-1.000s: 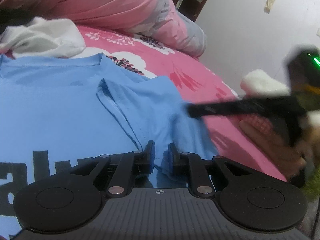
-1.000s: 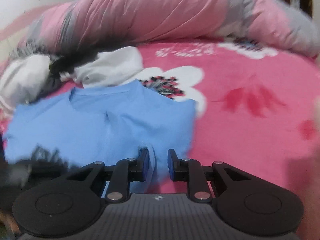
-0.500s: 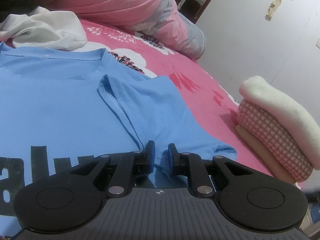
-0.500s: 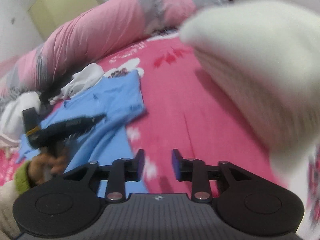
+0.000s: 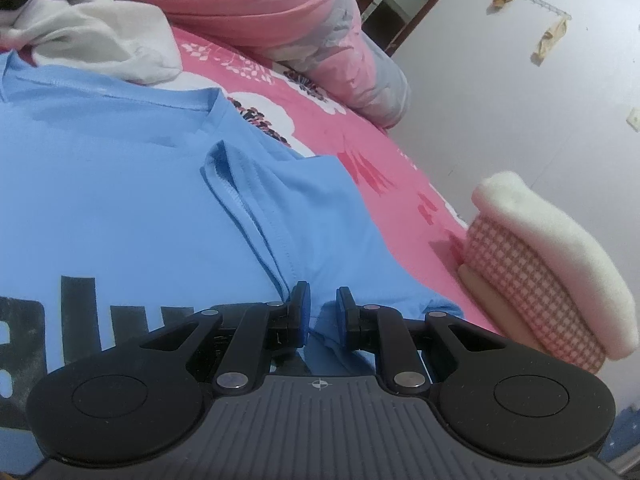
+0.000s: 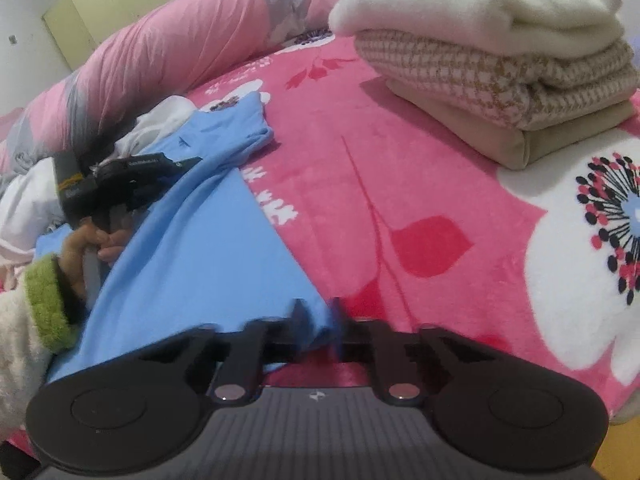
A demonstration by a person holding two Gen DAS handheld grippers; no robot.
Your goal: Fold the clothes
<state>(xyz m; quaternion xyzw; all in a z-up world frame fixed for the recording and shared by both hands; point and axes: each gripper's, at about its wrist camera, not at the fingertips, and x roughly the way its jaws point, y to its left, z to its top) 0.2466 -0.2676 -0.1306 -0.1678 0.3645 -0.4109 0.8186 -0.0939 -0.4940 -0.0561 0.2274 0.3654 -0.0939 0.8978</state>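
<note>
Right wrist view | right gripper (image 6: 316, 322) pinching blue T-shirt (image 6: 200, 248) hem | left gripper (image 5: 319, 312) parted astride sleeve seam | shirt runs away leftward

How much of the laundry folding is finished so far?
Three folded items sit in a stack. The blue T-shirt is in hand: the left gripper sits at its sleeve, the right gripper at its side edge. White clothes lie crumpled, unfolded.
</note>
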